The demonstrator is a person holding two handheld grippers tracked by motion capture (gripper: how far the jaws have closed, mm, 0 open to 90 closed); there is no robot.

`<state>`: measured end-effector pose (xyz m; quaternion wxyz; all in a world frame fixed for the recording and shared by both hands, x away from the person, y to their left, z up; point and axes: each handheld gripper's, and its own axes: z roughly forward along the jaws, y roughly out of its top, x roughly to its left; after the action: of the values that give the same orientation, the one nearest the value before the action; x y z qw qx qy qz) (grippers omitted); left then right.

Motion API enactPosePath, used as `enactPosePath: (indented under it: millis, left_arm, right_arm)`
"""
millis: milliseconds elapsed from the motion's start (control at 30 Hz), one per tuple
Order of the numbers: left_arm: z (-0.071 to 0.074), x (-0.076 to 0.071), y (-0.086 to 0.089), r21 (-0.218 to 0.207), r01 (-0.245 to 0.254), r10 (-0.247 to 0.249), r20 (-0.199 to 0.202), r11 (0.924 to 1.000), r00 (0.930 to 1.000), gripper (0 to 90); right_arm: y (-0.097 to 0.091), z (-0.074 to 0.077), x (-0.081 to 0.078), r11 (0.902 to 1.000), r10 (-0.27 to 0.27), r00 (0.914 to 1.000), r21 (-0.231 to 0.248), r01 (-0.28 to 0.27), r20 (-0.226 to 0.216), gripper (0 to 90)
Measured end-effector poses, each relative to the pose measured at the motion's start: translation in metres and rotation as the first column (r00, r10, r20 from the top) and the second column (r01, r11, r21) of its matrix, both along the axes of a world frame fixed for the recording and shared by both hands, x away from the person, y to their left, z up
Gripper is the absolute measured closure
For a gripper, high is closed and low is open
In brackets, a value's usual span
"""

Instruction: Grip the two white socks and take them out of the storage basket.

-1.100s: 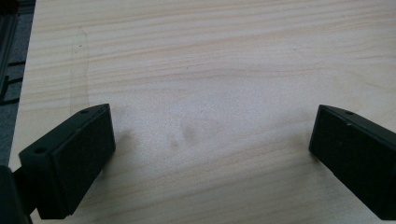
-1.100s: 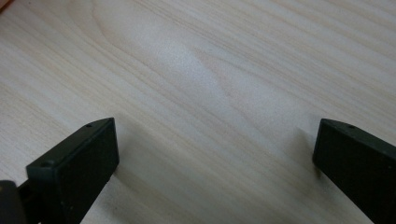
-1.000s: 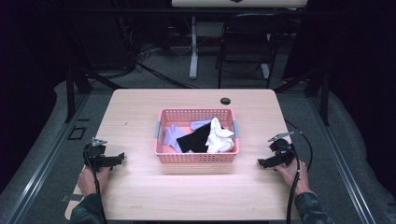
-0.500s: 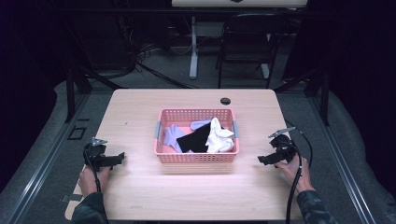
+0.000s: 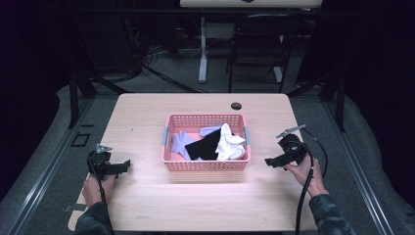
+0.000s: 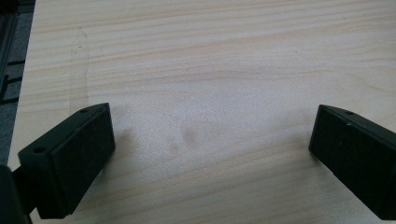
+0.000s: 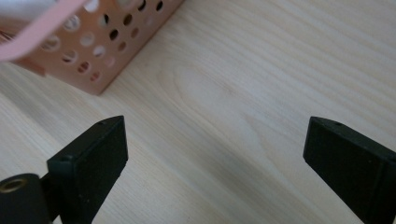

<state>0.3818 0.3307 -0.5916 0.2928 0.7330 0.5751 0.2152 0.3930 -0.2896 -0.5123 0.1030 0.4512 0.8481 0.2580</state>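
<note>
A pink perforated basket (image 5: 205, 165) sits mid-table holding a white cloth (image 5: 230, 143), a black cloth (image 5: 203, 147) and a lavender cloth (image 5: 181, 143). My left gripper (image 5: 125, 166) rests left of the basket, pointing toward it, open over bare wood (image 6: 212, 154) with nothing between its jaws. My right gripper (image 5: 270, 161) hovers right of the basket, raised off the table and aimed at it. It is open (image 7: 215, 154); its jaws have just been closing slightly, with nothing between them. The basket's corner (image 7: 107, 46) shows at the upper left of the right gripper view.
A small black round thing (image 5: 236, 105) lies on the table behind the basket. The wooden tabletop (image 5: 205, 205) has bare room in front and at both sides. A chair (image 5: 259, 44) and a table leg (image 5: 202, 54) stand beyond the far edge.
My right gripper has lifted off the table and shifted a little. The left gripper has stayed where it was.
</note>
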Motion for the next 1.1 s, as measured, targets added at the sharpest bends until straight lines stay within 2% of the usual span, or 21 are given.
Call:
enactPosePath:
  millis: [167, 200, 333, 367, 433, 467, 733, 933, 1000, 1100]
  left_arm:
    - [0.0, 0.0, 0.0, 0.0, 0.0, 0.0, 0.0, 1.0, 1.0, 0.2]
    - [0.0, 0.0, 0.0, 0.0, 0.0, 0.0, 0.0, 1.0, 1.0, 0.1]
    - [0.0, 0.0, 0.0, 0.0, 0.0, 0.0, 0.0, 1.0, 1.0, 0.2]
    - [0.0, 0.0, 0.0, 0.0, 0.0, 0.0, 0.0, 1.0, 1.0, 0.1]
    - [0.0, 0.0, 0.0, 0.0, 0.0, 0.0, 0.0, 1.0, 1.0, 0.2]
    - [0.0, 0.0, 0.0, 0.0, 0.0, 0.0, 0.0, 1.0, 1.0, 0.2]
    - [0.0, 0.0, 0.0, 0.001, 0.0, 0.0, -0.001, 1.0, 1.0, 0.2]
    - [0.0, 0.0, 0.0, 0.0, 0.001, -0.001, 0.0, 1.0, 1.0, 0.2]
    - [0.0, 0.0, 0.0, 0.001, 0.0, 0.0, 0.0, 1.0, 1.0, 0.1]
    - [0.0, 0.0, 0.0, 0.001, 0.0, 0.0, -0.001, 1.0, 1.0, 0.2]
  right_arm:
    - [0.007, 0.013, 0.005, 0.9998, 0.02, 0.9997, 0.0, -0.02, 0.015, 7.7]
    - [0.01, 0.021, 0.008, 0.9993, 0.036, 0.999, 0.005, -0.036, 0.027, 8.9]
    - [0.018, 0.032, 0.012, 0.9986, 0.051, 0.9978, 0.012, -0.051, 0.043, 10.0]
    - [0.024, 0.039, 0.015, 0.9979, 0.064, 0.9964, 0.007, -0.065, 0.055, 11.3]
    - [0.026, 0.042, 0.016, 0.9976, 0.067, 0.9956, 0.011, -0.068, 0.065, 12.2]
    - [0.032, 0.048, 0.02, 0.9961, 0.084, 0.994, 0.02, -0.085, 0.069, 13.2]
    - [0.057, 0.064, 0.033, 0.9905, 0.134, 0.9865, 0.015, -0.136, 0.094, 17.3]
    - [0.081, 0.069, 0.047, 0.9841, 0.178, 0.9814, -0.009, -0.178, 0.072, 21.8]
    - [0.09, 0.067, 0.052, 0.9853, 0.171, 0.9828, -0.022, -0.17, 0.07, 23.3]
    - [0.102, 0.065, 0.062, 0.9818, 0.188, 0.9814, -0.032, -0.187, 0.037, 25.9]
